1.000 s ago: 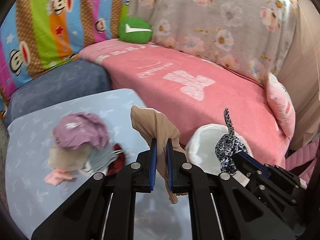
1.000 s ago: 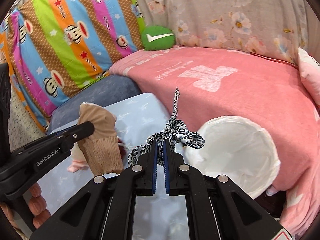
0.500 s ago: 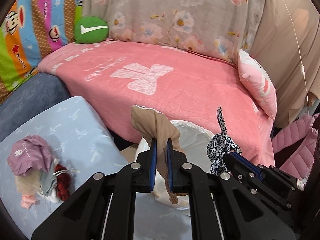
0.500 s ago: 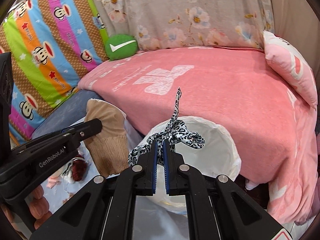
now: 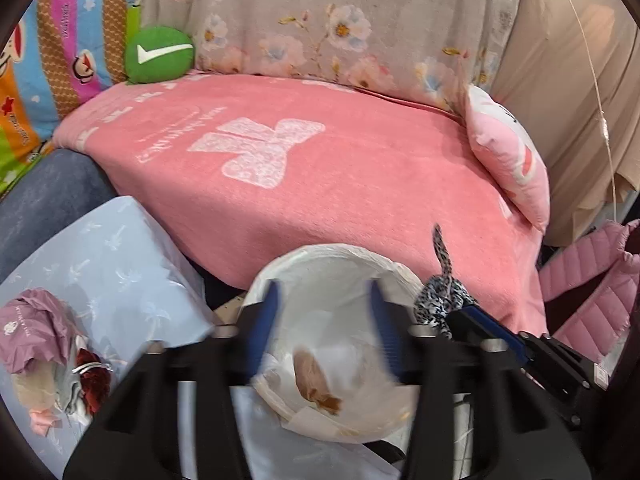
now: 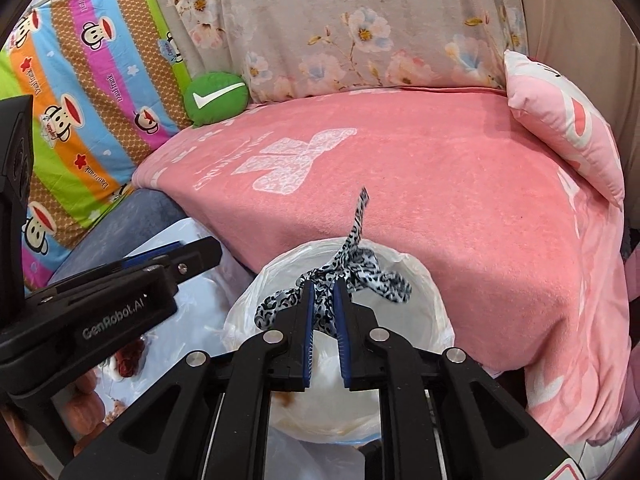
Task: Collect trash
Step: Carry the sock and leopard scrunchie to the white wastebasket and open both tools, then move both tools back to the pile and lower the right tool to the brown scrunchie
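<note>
My left gripper (image 5: 324, 312) is open above the white-lined trash bin (image 5: 308, 260). A tan sock (image 5: 316, 380) lies inside the bin, blurred. My right gripper (image 6: 324, 296) is shut on a black-and-white leopard-print strip (image 6: 352, 264) and holds it over the bin's rim (image 6: 424, 276). The strip also shows in the left wrist view (image 5: 440, 296), at the bin's right edge. The left gripper (image 6: 176, 260) shows in the right wrist view, to the left of the bin.
A pale blue table (image 5: 112, 264) on the left carries a pile of rubbish: a purple bag (image 5: 28, 328), a red scrap (image 5: 94, 376), pale bits. A pink-blanketed sofa (image 5: 320, 168) stands behind the bin. A pink padded jacket (image 5: 592, 280) hangs at right.
My left gripper has opened and the tan sock has dropped into the bin. Both grippers have moved right, over the bin. The right gripper still holds the strip.
</note>
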`<state>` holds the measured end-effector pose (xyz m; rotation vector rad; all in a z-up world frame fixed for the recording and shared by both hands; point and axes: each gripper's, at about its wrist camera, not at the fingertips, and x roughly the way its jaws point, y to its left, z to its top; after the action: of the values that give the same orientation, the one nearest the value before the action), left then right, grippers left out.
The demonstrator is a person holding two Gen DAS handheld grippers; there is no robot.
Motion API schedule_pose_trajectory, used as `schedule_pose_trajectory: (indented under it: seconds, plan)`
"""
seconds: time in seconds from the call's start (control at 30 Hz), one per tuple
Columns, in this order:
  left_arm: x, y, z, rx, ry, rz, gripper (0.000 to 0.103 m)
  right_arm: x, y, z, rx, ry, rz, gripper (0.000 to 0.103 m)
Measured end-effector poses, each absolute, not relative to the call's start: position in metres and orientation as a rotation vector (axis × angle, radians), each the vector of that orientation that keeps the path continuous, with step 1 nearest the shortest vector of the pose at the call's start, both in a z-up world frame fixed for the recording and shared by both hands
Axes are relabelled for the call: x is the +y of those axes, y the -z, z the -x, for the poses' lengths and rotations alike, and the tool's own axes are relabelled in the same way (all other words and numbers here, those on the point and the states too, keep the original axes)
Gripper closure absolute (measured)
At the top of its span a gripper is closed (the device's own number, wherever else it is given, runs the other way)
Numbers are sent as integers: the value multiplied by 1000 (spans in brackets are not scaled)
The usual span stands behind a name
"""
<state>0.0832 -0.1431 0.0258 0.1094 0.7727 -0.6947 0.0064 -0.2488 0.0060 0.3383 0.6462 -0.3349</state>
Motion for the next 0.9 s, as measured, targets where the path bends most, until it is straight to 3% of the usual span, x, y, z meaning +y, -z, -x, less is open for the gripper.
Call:
schedule_pose_trajectory:
  seconds: [0.03,0.17,0.9]
  plan:
    - [-141,-27,-83,760,683,-103,34,-250,-6,-7,644,333,-339,88]
    - [-135,-30,-86,760,670,-86,32,-249,-10,-7,632,335,-329,75]
    - [-58,-15,-85,810,516,5,32,-182,-10,-4,681,216,-273,67]
